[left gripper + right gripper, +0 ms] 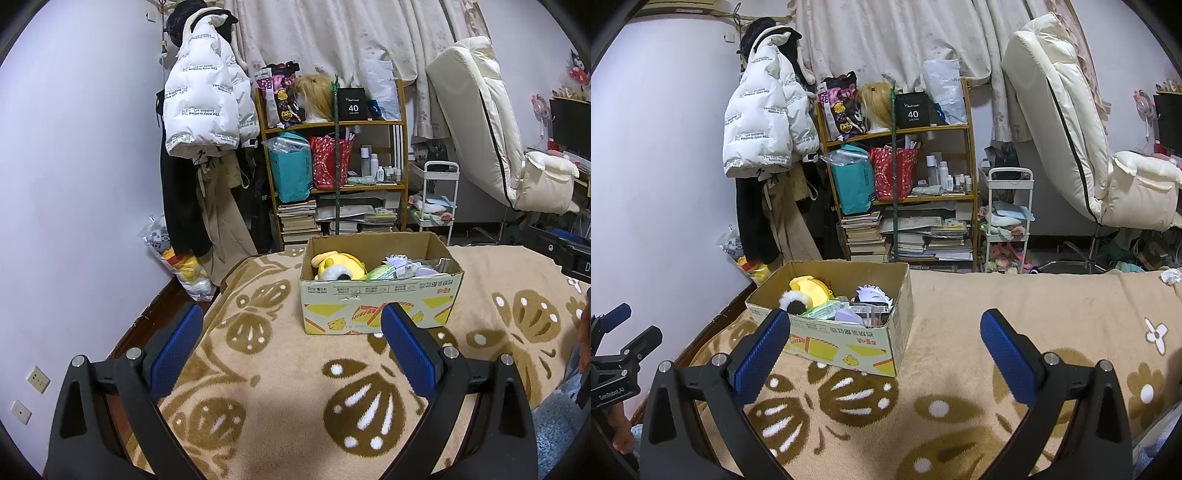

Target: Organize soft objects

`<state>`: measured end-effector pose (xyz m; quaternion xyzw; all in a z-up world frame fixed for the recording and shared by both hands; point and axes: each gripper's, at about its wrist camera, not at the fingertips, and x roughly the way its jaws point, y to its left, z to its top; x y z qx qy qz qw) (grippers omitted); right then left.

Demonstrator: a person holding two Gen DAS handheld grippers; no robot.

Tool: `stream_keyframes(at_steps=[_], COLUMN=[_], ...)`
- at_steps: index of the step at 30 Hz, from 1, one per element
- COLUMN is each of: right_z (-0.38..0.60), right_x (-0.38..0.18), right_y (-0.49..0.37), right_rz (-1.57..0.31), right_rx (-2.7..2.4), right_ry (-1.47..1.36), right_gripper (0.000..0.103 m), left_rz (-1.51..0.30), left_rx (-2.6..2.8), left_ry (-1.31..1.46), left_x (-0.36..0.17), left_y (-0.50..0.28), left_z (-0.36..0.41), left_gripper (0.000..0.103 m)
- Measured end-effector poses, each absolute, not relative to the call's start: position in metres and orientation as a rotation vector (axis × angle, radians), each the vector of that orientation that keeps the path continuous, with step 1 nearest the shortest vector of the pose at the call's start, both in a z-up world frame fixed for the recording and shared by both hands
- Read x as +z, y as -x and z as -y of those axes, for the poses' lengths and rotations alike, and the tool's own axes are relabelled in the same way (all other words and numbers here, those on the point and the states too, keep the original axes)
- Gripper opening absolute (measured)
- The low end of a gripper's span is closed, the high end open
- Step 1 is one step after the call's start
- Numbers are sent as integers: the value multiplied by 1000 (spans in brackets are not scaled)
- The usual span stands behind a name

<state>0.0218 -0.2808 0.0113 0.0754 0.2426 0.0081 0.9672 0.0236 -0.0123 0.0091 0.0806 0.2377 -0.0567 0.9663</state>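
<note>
An open cardboard box [380, 304] stands on a beige blanket with brown flower shapes [280, 373]. Inside lie a yellow plush toy [338, 264], a green packet [380, 273] and a pale purple toy [397, 262]. My left gripper [291, 332] is open and empty, hovering over the blanket in front of the box. In the right wrist view the box [849, 343] sits left of centre, holding the yellow plush [809, 290] and purple toy [871, 293]. My right gripper [884, 339] is open and empty, to the right front of the box.
A wooden shelf [332, 162] with bags, bottles and books stands behind the bed. A white jacket [203, 99] hangs at left. A plastic bag of plush toys [181, 266] sits on the floor. A white cart [1006, 221] and cream chair [1071, 122] stand at right.
</note>
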Motion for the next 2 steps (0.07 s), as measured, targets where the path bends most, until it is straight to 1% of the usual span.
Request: stream_keyframes(at_steps=[2], right_z=[281], right_x=[11], right_y=[-21], right_rz=[-491], right_rx=[16], right_ry=[-151], right_gripper=[103], left_rz=[-483], left_rx=[-117], left_ry=[-162], left_x=[9], left_y=[-24], left_z=[12], left_gripper=[96])
